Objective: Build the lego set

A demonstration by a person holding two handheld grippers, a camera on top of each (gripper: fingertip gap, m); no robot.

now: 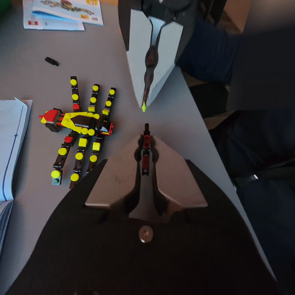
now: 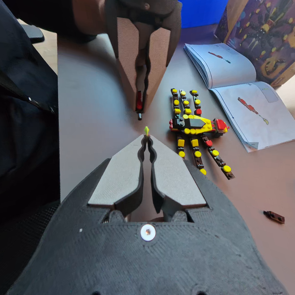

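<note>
**Inspector A:** On the grey desk [image 1: 99, 52], what lies around the work?

**Inspector B:** A spider-like lego model [image 1: 79, 126] in black, yellow and red, legs spread flat. An open instruction booklet [image 2: 249, 102] sits beside it, a printed box [image 2: 261, 41] behind that, more leaflets [image 1: 62, 14] at the far edge, and one loose dark piece [image 1: 51, 61] well apart from the model.

**Inspector A:** State of each tool?

**Inspector B:** The left hand-held gripper [image 1: 146, 137] is clenched on a red-and-black lego strip [image 1: 146, 148], whose black peg juts past the tips. The right hand-held gripper [image 2: 146, 137] is clenched on a small lime-green spike [image 2: 146, 130]. Peg and spike point at each other, near but apart, with nothing between them, above the desk edge.

**Inspector A:** Limits of view?

**Inspector B:** The left gripper body covers the ends of the model's nearest legs. Most of the spike is hidden in the jaws. Dark fabric beyond the desk edge is indistinct, and one corner is masked.
</note>
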